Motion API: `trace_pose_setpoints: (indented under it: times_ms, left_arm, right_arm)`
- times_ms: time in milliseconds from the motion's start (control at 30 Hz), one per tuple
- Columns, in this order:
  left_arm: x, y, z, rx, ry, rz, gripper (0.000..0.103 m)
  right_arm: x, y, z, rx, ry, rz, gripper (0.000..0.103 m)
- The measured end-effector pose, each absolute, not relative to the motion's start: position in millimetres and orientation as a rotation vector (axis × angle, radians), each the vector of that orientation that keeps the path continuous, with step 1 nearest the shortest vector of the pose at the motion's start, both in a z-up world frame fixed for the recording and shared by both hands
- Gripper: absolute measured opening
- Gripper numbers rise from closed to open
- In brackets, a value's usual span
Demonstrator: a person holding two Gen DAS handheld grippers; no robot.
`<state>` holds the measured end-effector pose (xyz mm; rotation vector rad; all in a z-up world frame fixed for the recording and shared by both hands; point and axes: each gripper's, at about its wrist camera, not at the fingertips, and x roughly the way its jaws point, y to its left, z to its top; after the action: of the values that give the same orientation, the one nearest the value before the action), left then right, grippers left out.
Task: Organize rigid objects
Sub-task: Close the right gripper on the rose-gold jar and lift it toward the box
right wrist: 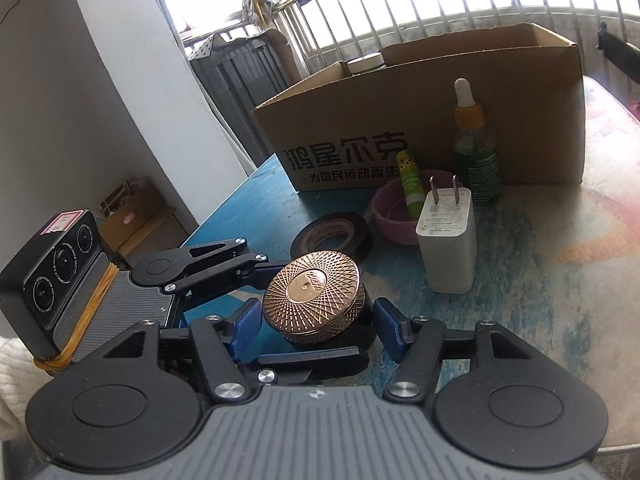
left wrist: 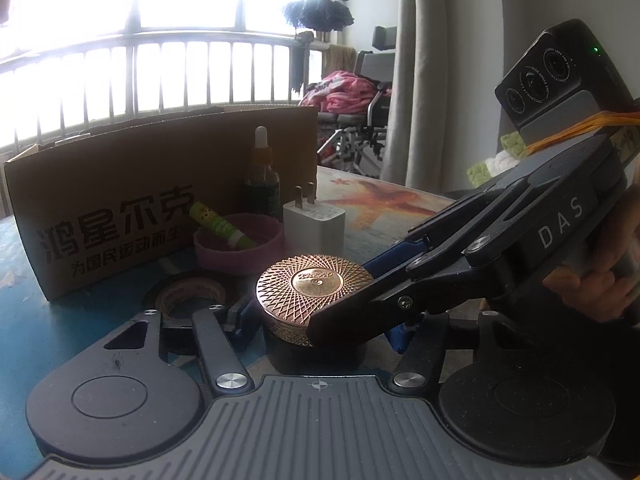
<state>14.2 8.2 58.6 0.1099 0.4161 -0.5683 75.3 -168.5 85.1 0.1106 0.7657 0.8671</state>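
Note:
A round jar with a patterned copper-gold lid [left wrist: 314, 294] [right wrist: 314, 294] sits on the table between both grippers. My left gripper [left wrist: 316, 324] comes at the jar from the left, with its blue pads [left wrist: 240, 320] beside the jar body; contact is not clear. My right gripper [right wrist: 316, 320] straddles the lid with blue pads [right wrist: 246, 322] apart from it on both sides, open. In the left wrist view the right gripper's finger [left wrist: 352, 312] crosses the lid edge.
An open cardboard box [right wrist: 420, 128] stands behind. In front of it are a green dropper bottle [right wrist: 476, 156], a white charger plug [right wrist: 448, 240], a pink bowl [right wrist: 394, 220] holding a green tube [right wrist: 412, 186], and a black tape roll [right wrist: 332, 236].

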Motion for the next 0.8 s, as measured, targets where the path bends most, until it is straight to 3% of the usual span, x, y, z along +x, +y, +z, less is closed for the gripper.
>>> trace_pose_setpoints:
  times_ms: [300,500,800]
  left_arm:
    - [9.6,7.4,81.3,0.132,0.401,-0.557,0.056]
    - [21.9,17.6,144.5,0.19,0.35,-0.536,0.056]
    - [147.0,29.0,216.3,0.312,0.393,-0.487,0.056]
  right_arm:
    - [64.2,-170.2,101.9,0.091,0.737,0.865,0.064]
    - [66.7,-162.5,161.9,0.033,0.657,0.904,0.063]
    - [176.1,-122.6,247.8,-0.096,0.596,0.927,0.063]
